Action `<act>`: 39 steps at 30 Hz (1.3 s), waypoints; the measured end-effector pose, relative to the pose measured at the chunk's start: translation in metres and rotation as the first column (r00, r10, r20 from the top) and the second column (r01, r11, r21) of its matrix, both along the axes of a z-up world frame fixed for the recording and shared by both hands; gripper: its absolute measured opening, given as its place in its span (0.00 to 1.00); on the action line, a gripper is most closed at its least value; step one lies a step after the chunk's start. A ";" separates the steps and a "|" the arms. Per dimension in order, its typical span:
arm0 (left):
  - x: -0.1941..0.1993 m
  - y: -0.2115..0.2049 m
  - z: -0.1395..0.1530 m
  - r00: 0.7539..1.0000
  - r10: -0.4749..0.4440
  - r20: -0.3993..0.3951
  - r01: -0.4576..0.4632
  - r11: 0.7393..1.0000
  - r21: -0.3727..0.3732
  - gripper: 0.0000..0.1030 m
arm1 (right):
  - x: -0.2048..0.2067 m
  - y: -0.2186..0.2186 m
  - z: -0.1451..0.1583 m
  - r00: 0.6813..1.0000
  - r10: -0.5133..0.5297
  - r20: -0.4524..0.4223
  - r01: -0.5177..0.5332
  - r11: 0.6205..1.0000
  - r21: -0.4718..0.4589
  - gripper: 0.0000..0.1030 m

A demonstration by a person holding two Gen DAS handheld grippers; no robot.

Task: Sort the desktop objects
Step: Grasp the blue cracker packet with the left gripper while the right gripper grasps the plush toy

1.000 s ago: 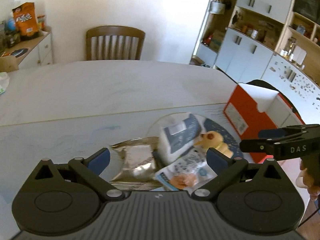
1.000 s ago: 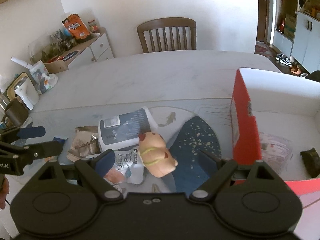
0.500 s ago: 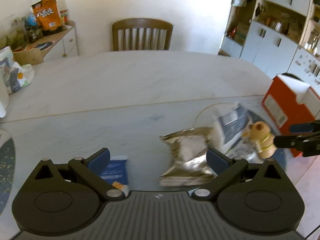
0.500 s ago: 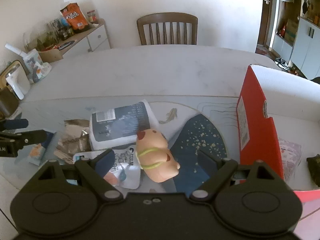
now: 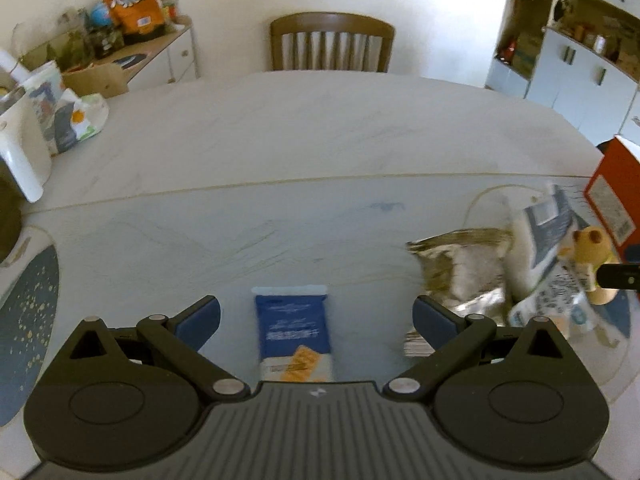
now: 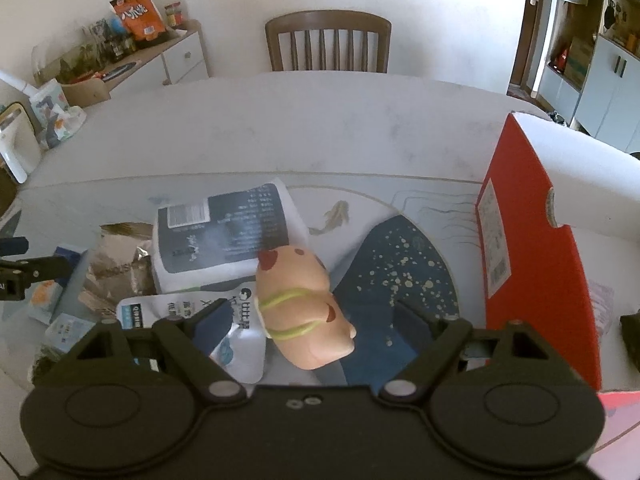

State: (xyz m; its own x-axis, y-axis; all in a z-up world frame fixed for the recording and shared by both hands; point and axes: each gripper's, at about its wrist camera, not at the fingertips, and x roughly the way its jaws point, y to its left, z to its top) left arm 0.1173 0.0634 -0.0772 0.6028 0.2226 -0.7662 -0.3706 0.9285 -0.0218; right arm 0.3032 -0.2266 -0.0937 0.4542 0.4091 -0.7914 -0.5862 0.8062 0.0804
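My left gripper (image 5: 316, 314) is open, with a blue and white snack packet (image 5: 294, 338) lying flat on the table between its fingers. A silver foil bag (image 5: 460, 272) lies to its right. My right gripper (image 6: 312, 314) is open around a tan toy figure with green bands (image 6: 304, 310) that lies on a white pouch (image 6: 180, 308). A dark grey and white pack (image 6: 226, 236) lies behind the toy. The red open box (image 6: 532, 256) stands at the right with packets inside.
A wooden chair (image 5: 332, 42) stands at the table's far side. A white appliance (image 5: 18, 152) and a bag (image 5: 66, 116) sit at the far left. A sideboard with an orange bag (image 5: 134, 0) stands behind. Cupboards (image 5: 580, 64) line the right.
My left gripper has swung left, away from the pile, and now has the blue packet between its fingers. My right gripper has moved closer to the toy.
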 end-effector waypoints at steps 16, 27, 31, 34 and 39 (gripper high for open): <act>-0.001 0.007 -0.025 0.997 0.049 -0.061 -0.045 0.998 0.053 0.99 | 0.008 0.010 -0.015 1.000 -0.015 -0.023 0.014 0.999 -0.029 0.75; -0.004 0.002 -0.026 0.998 0.039 -0.049 -0.036 0.996 0.078 0.86 | 0.013 0.012 -0.020 0.999 -0.014 -0.045 0.013 1.000 -0.020 0.66; -0.004 0.002 -0.025 0.999 0.027 -0.038 -0.024 0.997 0.068 0.74 | 0.013 0.015 -0.020 0.999 -0.004 -0.051 0.003 1.000 -0.016 0.59; -0.004 0.000 -0.024 0.999 0.010 -0.035 -0.008 0.998 0.060 0.66 | 0.013 0.014 -0.019 0.999 -0.005 -0.054 0.004 1.000 -0.013 0.58; -0.003 -0.001 -0.023 1.000 0.000 -0.031 0.001 0.999 0.034 0.53 | 0.012 0.011 -0.016 0.998 -0.017 -0.064 0.017 1.000 0.002 0.56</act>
